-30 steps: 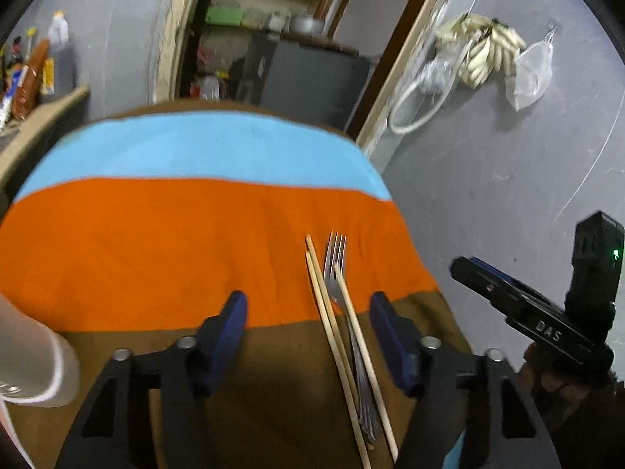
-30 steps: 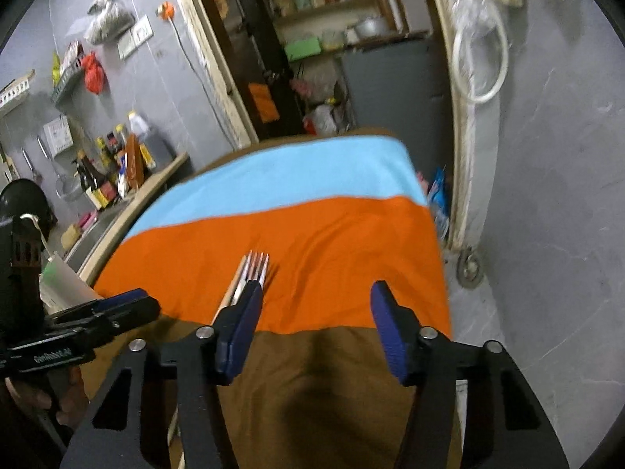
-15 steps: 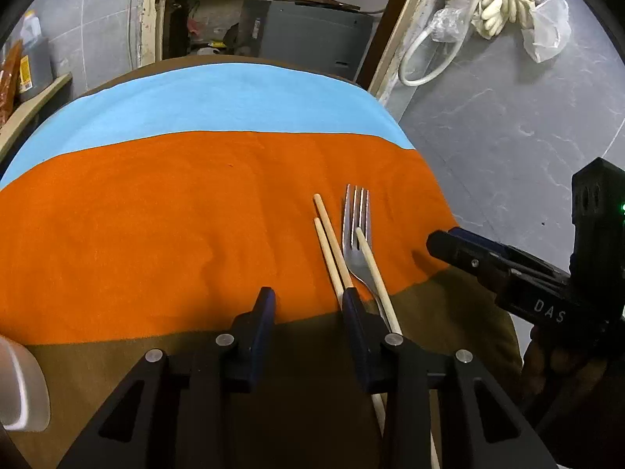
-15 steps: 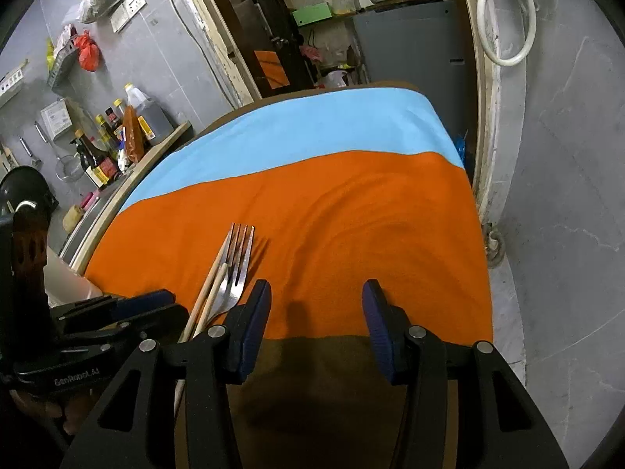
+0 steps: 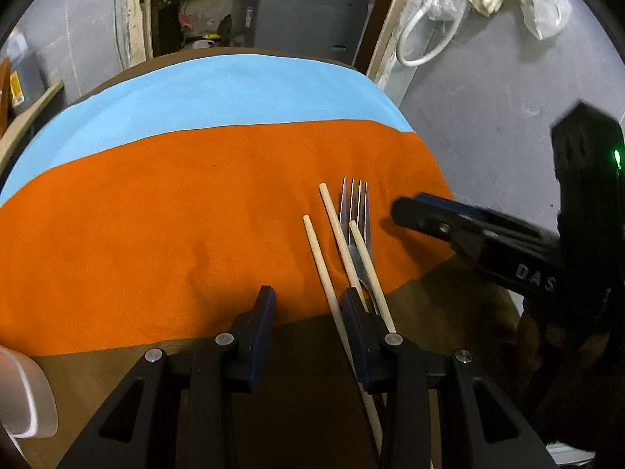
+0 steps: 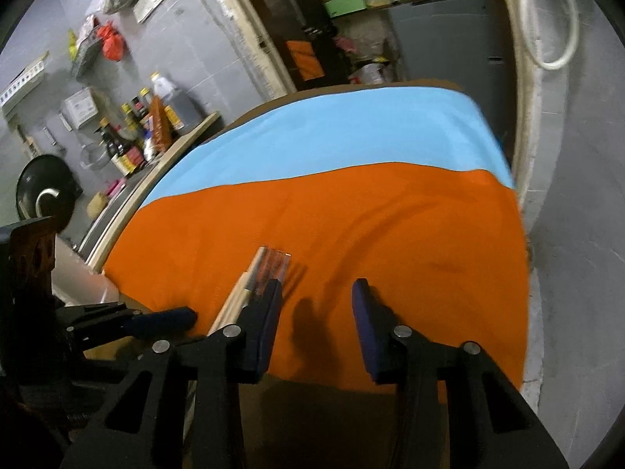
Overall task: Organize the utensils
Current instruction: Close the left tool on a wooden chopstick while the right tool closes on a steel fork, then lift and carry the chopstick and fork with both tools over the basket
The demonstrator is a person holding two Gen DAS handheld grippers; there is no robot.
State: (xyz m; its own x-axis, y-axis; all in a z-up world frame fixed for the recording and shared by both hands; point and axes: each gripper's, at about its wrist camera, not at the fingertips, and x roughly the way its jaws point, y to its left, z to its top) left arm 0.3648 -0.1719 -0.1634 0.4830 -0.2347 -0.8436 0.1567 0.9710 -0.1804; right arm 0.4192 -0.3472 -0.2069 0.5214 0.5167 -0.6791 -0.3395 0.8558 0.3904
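Fork [image 5: 353, 211] under 3 chopsticks [image 5: 322, 258] on cloth [image 5: 156, 215]; cup [image 5: 23, 394] near. Both grippers, L [image 5: 308, 308] and R [image 6: 316, 301], have narrowed since earlier, gaping, empty, lower now.

The left gripper [image 5: 308, 305] is angled steeply downward, jaws parted with nothing pressed between the pads. The right gripper [image 6: 316, 297] is tilted down less sharply — its jaws, just narrowed, are likewise held apart on nothing.

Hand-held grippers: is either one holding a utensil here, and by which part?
Nothing is held. The left hand-held gripper and right hand-held gripper have just been closing, jaws empty; the chopsticks and fork lie on the cloth.
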